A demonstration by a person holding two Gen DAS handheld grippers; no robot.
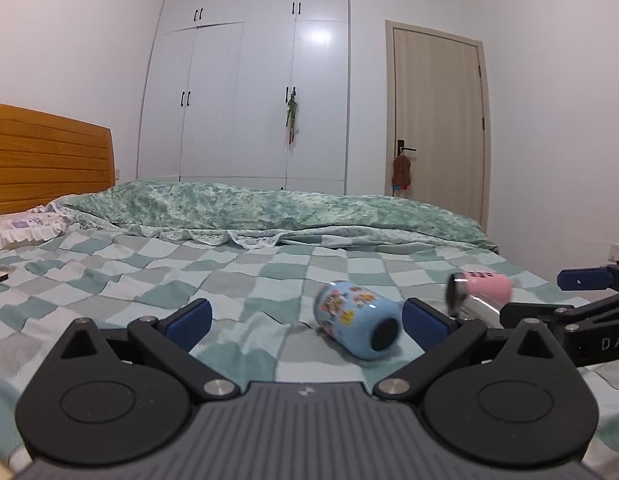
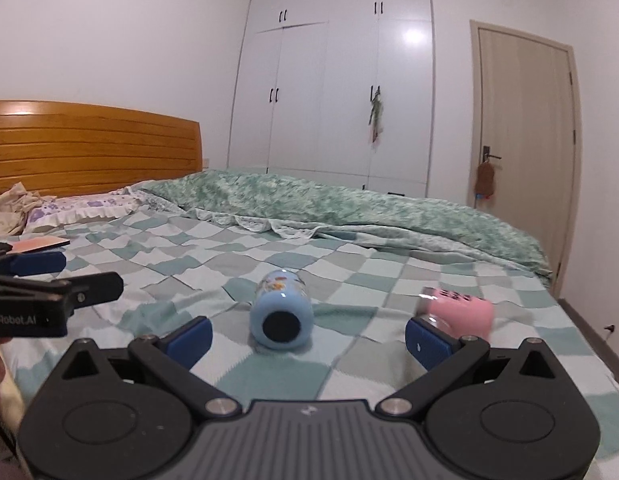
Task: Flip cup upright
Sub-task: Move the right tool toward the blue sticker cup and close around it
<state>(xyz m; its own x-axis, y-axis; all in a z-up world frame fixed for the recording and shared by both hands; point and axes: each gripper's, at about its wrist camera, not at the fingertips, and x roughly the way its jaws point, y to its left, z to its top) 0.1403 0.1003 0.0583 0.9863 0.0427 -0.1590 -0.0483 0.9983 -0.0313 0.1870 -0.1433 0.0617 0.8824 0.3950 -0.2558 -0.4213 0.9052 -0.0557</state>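
Note:
A light blue cartoon-printed cup (image 1: 355, 318) lies on its side on the checked bedspread, its dark base toward me; it also shows in the right wrist view (image 2: 281, 312). A pink cup with a steel rim (image 1: 479, 290) lies on its side to the right, also seen in the right wrist view (image 2: 459, 312). My left gripper (image 1: 307, 322) is open, the blue cup just inside its right finger. My right gripper (image 2: 307, 338) is open, the blue cup ahead between its fingers, the pink cup behind its right finger (image 2: 427, 342).
A rumpled green quilt (image 1: 269, 210) lies across the bed's far side. A wooden headboard (image 2: 89, 144) and pillows (image 2: 81, 208) are at the left, with a flat pink item (image 2: 39, 245). A white wardrobe (image 1: 249, 92) and a door (image 1: 437, 120) stand behind.

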